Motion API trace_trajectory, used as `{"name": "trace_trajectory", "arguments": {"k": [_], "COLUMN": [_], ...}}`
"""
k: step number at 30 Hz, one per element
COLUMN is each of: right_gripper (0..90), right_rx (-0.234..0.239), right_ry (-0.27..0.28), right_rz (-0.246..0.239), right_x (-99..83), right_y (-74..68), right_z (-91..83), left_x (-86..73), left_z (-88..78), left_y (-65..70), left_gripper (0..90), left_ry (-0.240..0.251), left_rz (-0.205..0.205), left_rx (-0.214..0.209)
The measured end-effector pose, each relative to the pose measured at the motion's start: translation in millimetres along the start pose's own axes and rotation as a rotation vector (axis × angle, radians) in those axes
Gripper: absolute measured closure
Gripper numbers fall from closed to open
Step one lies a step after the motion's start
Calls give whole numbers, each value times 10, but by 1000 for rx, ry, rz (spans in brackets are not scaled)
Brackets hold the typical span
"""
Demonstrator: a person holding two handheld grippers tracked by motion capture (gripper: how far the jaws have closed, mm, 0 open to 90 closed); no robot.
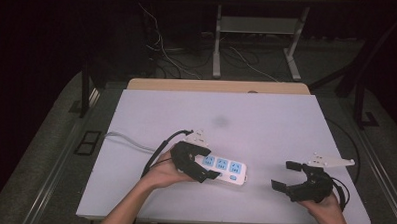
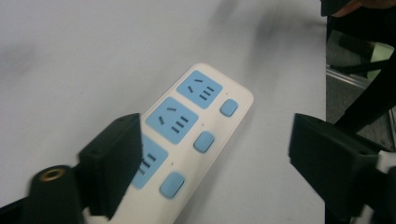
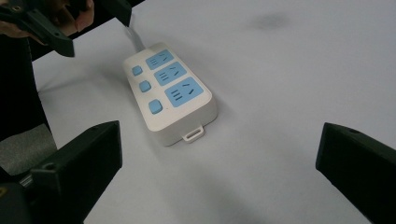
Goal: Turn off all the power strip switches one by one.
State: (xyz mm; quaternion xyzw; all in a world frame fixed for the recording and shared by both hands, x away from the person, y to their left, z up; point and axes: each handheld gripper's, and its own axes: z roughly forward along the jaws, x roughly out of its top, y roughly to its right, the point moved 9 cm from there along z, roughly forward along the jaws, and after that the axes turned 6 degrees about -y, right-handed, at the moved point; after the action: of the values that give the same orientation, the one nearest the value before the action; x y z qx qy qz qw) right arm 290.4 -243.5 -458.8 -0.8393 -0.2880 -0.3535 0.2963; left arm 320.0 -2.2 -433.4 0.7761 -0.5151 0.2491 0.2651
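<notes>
A white power strip point(image 1: 224, 169) with three blue sockets and three blue buttons lies flat on the white table point(image 1: 266, 119). My left gripper point(image 1: 209, 163) hovers over the strip's cable end with its jaws wide apart. In the left gripper view the power strip point(image 2: 187, 126) lies below and between the jaws of the left gripper point(image 2: 215, 130), and neither pad presses on it. My right gripper point(image 1: 285, 176) stands open near the table's front right, apart from the strip. The right gripper view has the power strip point(image 3: 170, 93) ahead of the right gripper point(image 3: 219, 135), with the left gripper point(image 3: 91, 28) beyond it.
A grey cable point(image 1: 128, 139) runs from the strip's left end off the table's left side. A wooden strip point(image 1: 217, 86) borders the table's far edge. Beyond it, loose cables and metal desk legs point(image 1: 217, 42) stand on the dark floor.
</notes>
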Motion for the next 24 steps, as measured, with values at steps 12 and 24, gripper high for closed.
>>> {"name": "trace_trajectory", "arguments": {"k": [12, 24], "right_gripper": [2, 2], "right_rx": [-1, 1], "right_ry": [2, -3], "right_rz": [-2, -4], "right_x": [2, -1], "right_y": [-12, -32], "right_z": [0, 11], "left_x": [-313, -690], "left_z": [-314, -493], "left_y": [-142, -258], "left_gripper": [0, 0], "left_ry": [91, 180], "left_rz": [-120, -224], "left_rx": [79, 152]}}
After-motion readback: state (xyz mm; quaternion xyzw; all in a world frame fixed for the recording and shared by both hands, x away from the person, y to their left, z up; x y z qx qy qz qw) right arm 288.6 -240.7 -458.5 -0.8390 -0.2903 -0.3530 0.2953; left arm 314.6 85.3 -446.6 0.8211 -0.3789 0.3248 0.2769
